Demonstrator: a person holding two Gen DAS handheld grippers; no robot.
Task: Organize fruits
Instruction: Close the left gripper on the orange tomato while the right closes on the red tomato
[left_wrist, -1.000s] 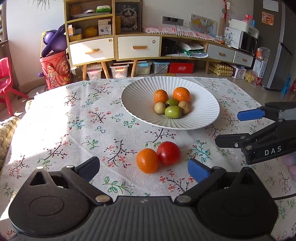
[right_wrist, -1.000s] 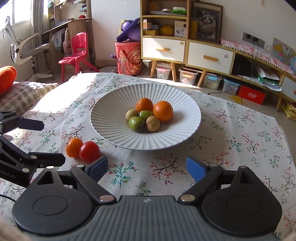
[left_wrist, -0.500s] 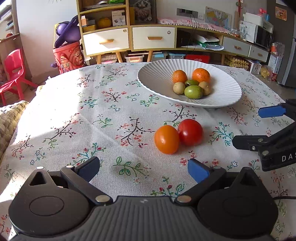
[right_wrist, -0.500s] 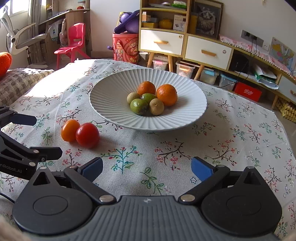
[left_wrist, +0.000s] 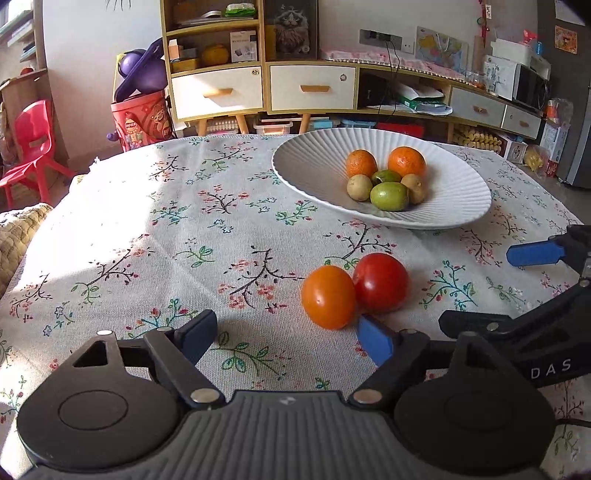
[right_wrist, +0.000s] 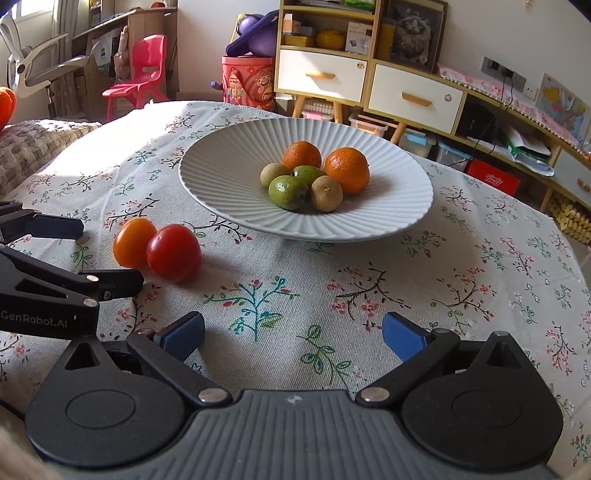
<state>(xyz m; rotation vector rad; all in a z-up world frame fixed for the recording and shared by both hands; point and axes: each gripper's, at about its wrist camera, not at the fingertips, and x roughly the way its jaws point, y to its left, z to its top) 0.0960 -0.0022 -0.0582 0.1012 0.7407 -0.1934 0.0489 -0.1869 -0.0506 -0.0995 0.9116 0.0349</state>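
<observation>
Both grippers have sunk nearer the tablecloth (right_wrist: 369, 280) since a second ago. The left gripper (left_wrist: 286, 334) is closing, nothing between its jaws; the orange tomato (left_wrist: 328, 296) and red tomato (left_wrist: 381, 282) lie touching just ahead, near the plate (right_wrist: 229, 177). The right gripper (right_wrist: 293, 334) stands wide apart, empty.

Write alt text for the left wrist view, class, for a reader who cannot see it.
An orange tomato and a red tomato touch on a floral tablecloth, just ahead of the left gripper, whose jaws are closing with nothing between them. Behind, a white ribbed plate holds six fruits; the right gripper enters from the right.
</observation>
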